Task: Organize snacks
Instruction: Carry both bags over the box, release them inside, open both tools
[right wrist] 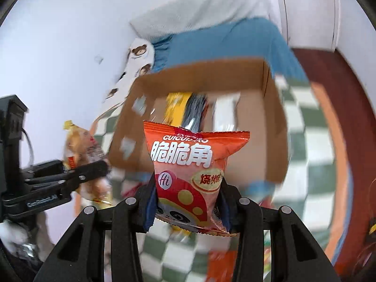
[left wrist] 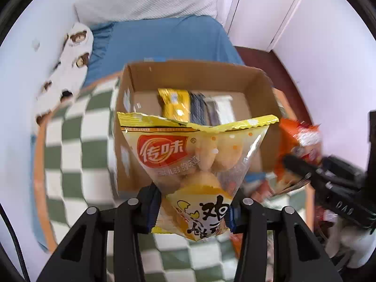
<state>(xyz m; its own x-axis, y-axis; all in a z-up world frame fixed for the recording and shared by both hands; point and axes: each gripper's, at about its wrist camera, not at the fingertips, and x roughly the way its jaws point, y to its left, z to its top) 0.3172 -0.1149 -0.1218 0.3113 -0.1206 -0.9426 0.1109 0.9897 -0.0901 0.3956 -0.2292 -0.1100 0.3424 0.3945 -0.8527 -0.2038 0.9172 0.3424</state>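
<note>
**Spotter:** Closest to your left camera is the yellow snack bag [left wrist: 188, 164]; your left gripper [left wrist: 191, 209] has its jaws pressed in on the bag's lower half, so the bag stands up between them with its torn-looking top edge in front of the cardboard box [left wrist: 263, 87].

**Checker:** And your right side?

**Spotter:** Same picture. Your right gripper [right wrist: 188, 202] is clamped on the orange snack bag [right wrist: 190, 164], held upright by its lower part, also in front of the box's near wall.

**Checker:** So where does that leave you?

**Spotter:** Partway, I'd judge. Inside the box, along the far wall, a yellow packet [left wrist: 175, 104] and a dark packet [left wrist: 197, 109] already stand side by side, with something pale next to them (too blurred to name). You hold two more bags in the air, neither over the opening yet as far as I can tell.

**Checker:** Anything left outside?

**Spotter:** Some red and orange wrappers [right wrist: 222, 262] show on the checkered blanket [left wrist: 77, 155] near its close edge, below your grippers, so more remain after these two. How many, I cannot tell.

**Checker:** The box itself?

**Spotter:** It sits on the checkered blanket, towards the blue bed sheet [left wrist: 169, 40], open at the top, with room towards its near wall.
</note>
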